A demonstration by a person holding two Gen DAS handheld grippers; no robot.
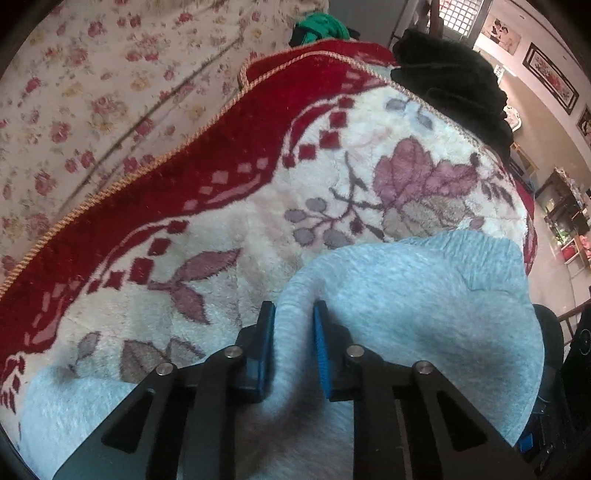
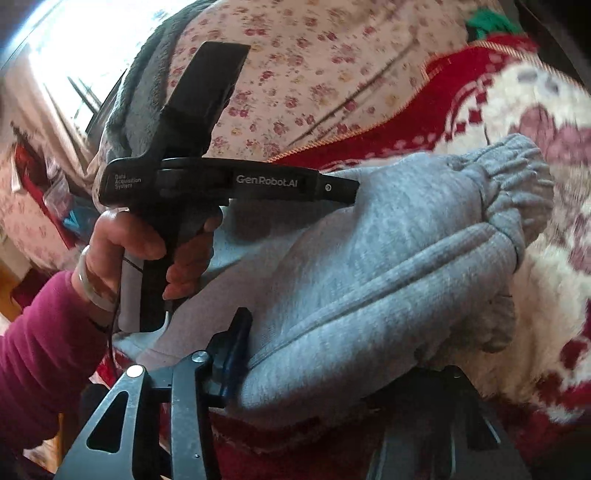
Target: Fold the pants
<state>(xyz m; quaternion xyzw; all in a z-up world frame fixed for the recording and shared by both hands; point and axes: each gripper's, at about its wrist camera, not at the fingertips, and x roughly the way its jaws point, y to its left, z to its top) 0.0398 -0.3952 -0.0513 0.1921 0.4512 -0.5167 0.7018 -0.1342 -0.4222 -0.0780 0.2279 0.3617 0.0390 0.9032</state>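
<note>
Grey sweat pants (image 1: 406, 302) lie bunched on a red and cream floral blanket (image 1: 258, 206). My left gripper (image 1: 293, 310) has its blue pads pressed on a raised fold of the grey fabric. In the right wrist view the pants (image 2: 388, 251) form a thick folded bundle with a gathered elastic end (image 2: 517, 184) at the far right. My right gripper (image 2: 351, 350) clamps that bundle; one finger (image 2: 236, 350) presses its near side and the other is hidden under the cloth. The left gripper (image 2: 349, 190) shows side-on there, its tip against the pants, held by a hand (image 2: 125, 243).
A floral sheet (image 1: 92, 92) covers the bed beyond the blanket's corded edge. A black garment (image 1: 454, 85) and a green cloth (image 1: 325, 29) lie at the far end. A magenta sleeve (image 2: 40, 350) fills the lower left. Shelves and framed pictures line the room at right.
</note>
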